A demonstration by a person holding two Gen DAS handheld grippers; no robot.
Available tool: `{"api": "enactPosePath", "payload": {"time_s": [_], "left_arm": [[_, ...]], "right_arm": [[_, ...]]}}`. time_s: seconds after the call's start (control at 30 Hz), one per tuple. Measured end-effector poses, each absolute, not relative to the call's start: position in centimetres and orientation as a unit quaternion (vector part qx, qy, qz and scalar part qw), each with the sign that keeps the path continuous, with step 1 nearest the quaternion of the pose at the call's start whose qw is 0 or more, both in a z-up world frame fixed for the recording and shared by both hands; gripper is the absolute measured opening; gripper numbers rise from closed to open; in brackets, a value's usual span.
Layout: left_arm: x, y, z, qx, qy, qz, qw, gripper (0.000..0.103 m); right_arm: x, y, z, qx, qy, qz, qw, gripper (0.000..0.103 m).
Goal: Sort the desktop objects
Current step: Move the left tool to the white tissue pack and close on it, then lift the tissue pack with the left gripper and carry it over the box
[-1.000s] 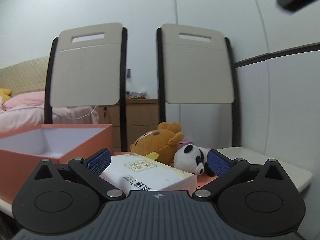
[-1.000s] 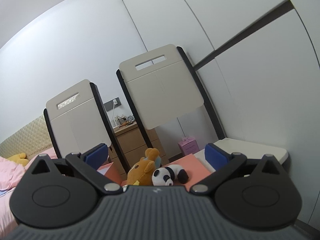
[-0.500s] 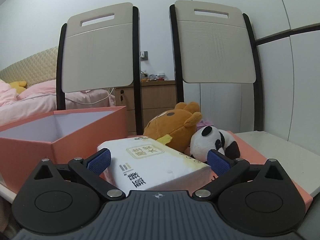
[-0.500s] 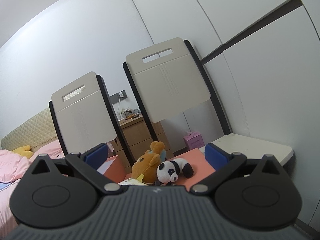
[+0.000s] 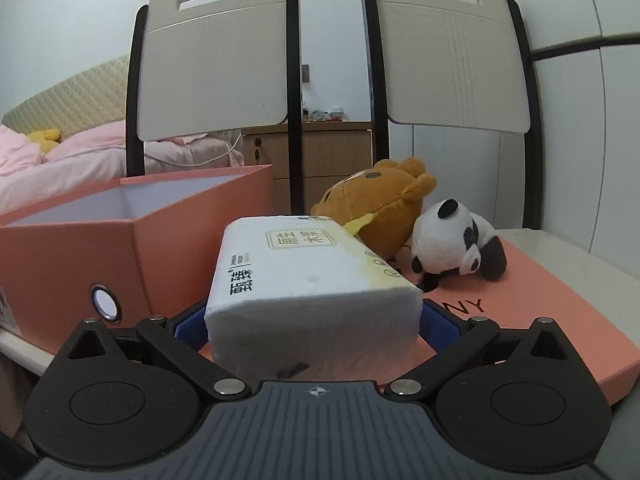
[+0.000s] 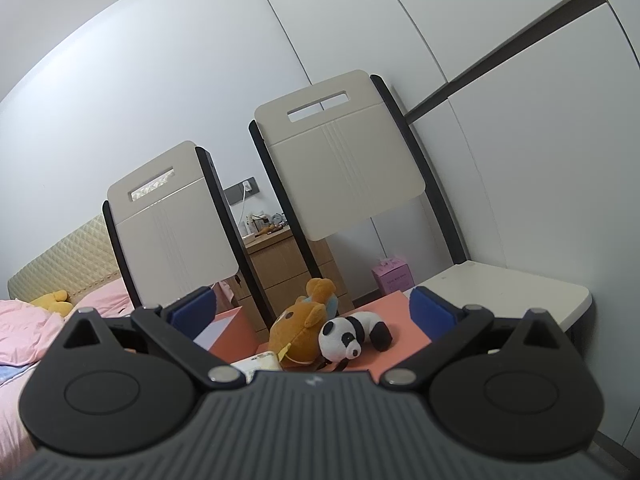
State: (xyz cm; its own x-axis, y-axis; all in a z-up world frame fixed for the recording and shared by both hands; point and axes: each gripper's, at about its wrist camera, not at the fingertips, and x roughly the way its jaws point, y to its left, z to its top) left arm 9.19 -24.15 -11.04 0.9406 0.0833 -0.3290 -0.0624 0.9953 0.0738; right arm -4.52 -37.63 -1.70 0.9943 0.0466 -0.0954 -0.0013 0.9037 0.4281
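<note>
The tissue pack [image 5: 308, 276] is a soft white block in clear wrap, with a beige label panel on top and black Chinese characters along its left side. Its near end sits between the blue pads [image 5: 438, 322] of the left gripper [image 5: 314, 326], which stands wide around it; whether the pads press it I cannot tell. The pack lies on a flat salmon lid [image 5: 540, 292] printed with dark letters.

Left of the pack stands an open salmon box [image 5: 72, 264], white inside, with a round metal eyelet on its front. Behind the pack a brown bear [image 5: 380, 208] lies on its side, and just right of it a panda [image 5: 456, 248] lies on the lid.

The right gripper [image 6: 310, 312] hangs above and apart, fingers spread wide on nothing.

Lid and box rest on a white table [image 6: 500, 292]. Beyond it stand two cream chair backs [image 5: 216, 64] with black frames, a wooden dresser [image 5: 332, 152] between them, a bed [image 5: 52, 160] with pink bedding at far left, white wall panels, and a small pink box [image 6: 394, 278] on the floor.
</note>
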Motion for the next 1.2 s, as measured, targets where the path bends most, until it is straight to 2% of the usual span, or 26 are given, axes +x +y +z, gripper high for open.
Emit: {"api": "enactPosePath", "payload": {"time_s": [0.1, 0.17, 0.33, 0.73, 1.03, 1.2], "left_arm": [[9.5, -23.8, -11.1, 0.03, 0.171, 0.033, 0.984, 0.103], [9.5, -23.6, -10.9, 0.031, 0.174, 0.031, 0.984, 0.097], [9.4, -22.5, -10.0, 0.022, 0.18, 0.018, 0.983, 0.092], [7.4, -19.7, -5.4, -0.013, 0.167, -0.049, 0.985, 0.091], [4.4, -17.0, -1.5, -0.033, 0.134, -0.095, 0.986, 0.091], [5.3, -14.4, 1.0, -0.046, 0.113, -0.096, 0.988, 0.091]], "right_arm": [[-4.6, -37.7, -1.7, 0.217, 0.054, 0.011, 0.975, 0.103], [-4.6, -37.6, -1.7, 0.21, 0.059, 0.006, 0.976, 0.103], [-4.0, -37.0, -1.7, 0.196, 0.072, -0.006, 0.978, 0.103], [-3.9, -35.8, -1.8, 0.168, 0.072, -0.047, 0.982, 0.103], [-5.3, -36.9, -1.8, 0.204, 0.024, -0.082, 0.975, 0.103], [-5.1, -36.4, -1.8, 0.211, 0.019, -0.083, 0.974, 0.103]]}}
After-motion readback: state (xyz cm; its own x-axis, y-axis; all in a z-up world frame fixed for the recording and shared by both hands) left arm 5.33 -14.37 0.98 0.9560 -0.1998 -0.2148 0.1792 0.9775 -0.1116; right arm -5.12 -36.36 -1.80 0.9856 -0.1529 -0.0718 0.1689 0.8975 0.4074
